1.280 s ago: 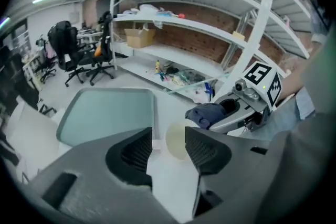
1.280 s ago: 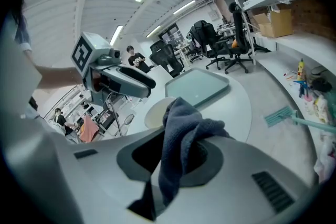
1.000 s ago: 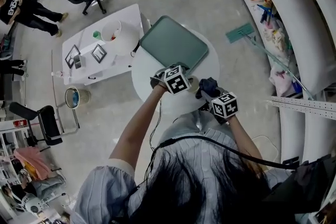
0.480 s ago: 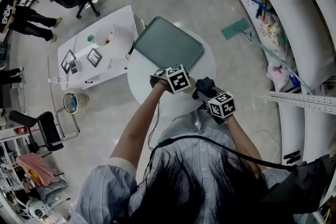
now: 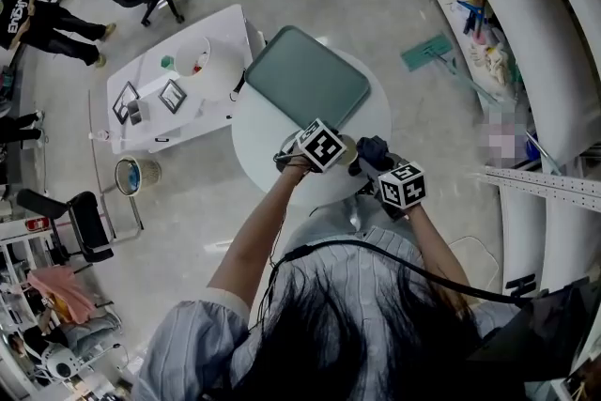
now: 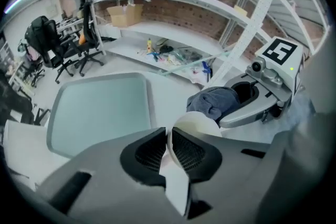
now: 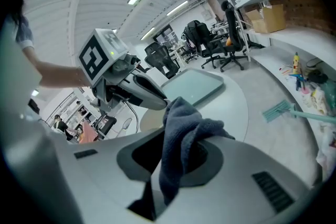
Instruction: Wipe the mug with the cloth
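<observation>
Edged slightly closer to its partner since a second ago, the left gripper [image 6: 169,136] has its jaws drawn narrow, pads pinching the thin wall of the mug [image 6: 195,122]; the mug is pale cream-white and smooth, its round rim rising just beyond the pads; in the head view it sits over the near part of the round white table [image 5: 268,141], at 5 o'clock from the green tray [image 5: 305,78]; the right gripper [image 7: 176,162] is clamped on a dark grey-blue cloth [image 7: 181,131], bunched and spilling out of the jaws; the cloth lies at 2 o'clock of the mug, touching or just beside its rim.
</observation>
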A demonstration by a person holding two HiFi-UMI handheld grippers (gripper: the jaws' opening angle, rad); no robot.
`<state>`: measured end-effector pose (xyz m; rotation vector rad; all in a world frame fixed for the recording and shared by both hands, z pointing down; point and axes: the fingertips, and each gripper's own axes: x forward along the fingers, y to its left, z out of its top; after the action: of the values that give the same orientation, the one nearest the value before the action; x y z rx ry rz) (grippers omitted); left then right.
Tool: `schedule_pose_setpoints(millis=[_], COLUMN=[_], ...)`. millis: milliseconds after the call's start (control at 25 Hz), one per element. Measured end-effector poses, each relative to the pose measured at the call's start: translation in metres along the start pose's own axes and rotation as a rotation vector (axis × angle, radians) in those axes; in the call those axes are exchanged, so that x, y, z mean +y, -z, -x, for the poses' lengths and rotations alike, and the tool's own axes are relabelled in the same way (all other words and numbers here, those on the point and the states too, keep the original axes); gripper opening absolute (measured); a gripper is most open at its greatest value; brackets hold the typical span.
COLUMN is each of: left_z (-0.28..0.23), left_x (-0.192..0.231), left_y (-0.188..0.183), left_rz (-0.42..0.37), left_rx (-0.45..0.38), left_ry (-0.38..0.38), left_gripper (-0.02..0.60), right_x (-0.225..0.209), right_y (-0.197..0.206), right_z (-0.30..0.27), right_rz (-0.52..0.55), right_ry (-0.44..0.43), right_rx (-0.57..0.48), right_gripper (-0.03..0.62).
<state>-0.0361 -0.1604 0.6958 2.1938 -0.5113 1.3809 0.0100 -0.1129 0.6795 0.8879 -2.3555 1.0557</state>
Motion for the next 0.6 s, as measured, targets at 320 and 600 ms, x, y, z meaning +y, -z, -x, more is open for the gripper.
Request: schedule_pose_setpoints(millis=[320,600], left_z=[0.017,0.022], left_x=[0.013,0.014], left_y=[0.019,0.031], left_rz=[0.301,0.669], left_rx=[-0.025,-0.138], left_ry=[-0.114,-0.116], left_gripper=[0.05,0.051], right_x=[0.001,0.003], right_y=[0.001,0.002], right_z=[-0.001,0.0], right_rz=[-0.009,-0.028], right_ry=[-0.005,-0.013], right_rx=[-0.005,-0.013], right_gripper=[0.08,0.08])
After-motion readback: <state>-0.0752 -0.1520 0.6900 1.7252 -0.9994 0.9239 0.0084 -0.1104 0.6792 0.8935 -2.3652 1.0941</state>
